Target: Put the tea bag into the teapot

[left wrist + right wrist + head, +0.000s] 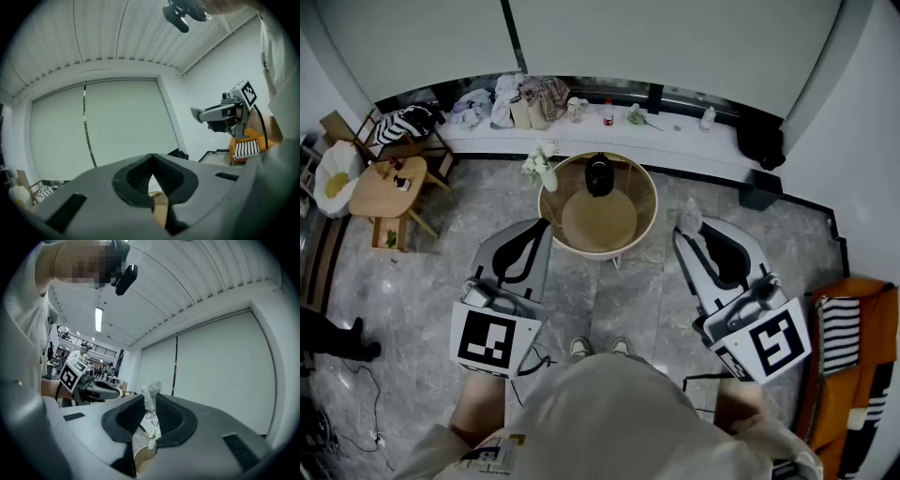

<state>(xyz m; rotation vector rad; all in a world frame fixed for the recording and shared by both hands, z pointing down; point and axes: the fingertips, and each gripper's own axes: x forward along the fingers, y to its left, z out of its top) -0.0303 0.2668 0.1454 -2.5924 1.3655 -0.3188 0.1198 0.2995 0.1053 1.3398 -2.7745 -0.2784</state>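
- Head view: the round, wood-rimmed glass table (648,217) is sitting ahead of the person, with open grey marble floor (609,300) lying around it. The black teapot (599,176) is standing near the table's far edge.
- The right gripper (686,231) is clamping the crumpled white tea bag (689,217) just beside the table's right rim, well apart from the teapot.
- Left gripper view: the left gripper (151,158) is pressing its jaws together at the tips.
- Right gripper view: the tea bag (151,392) is poking past the jaw tips, its long axis running along the jaws and pointing away from the person.
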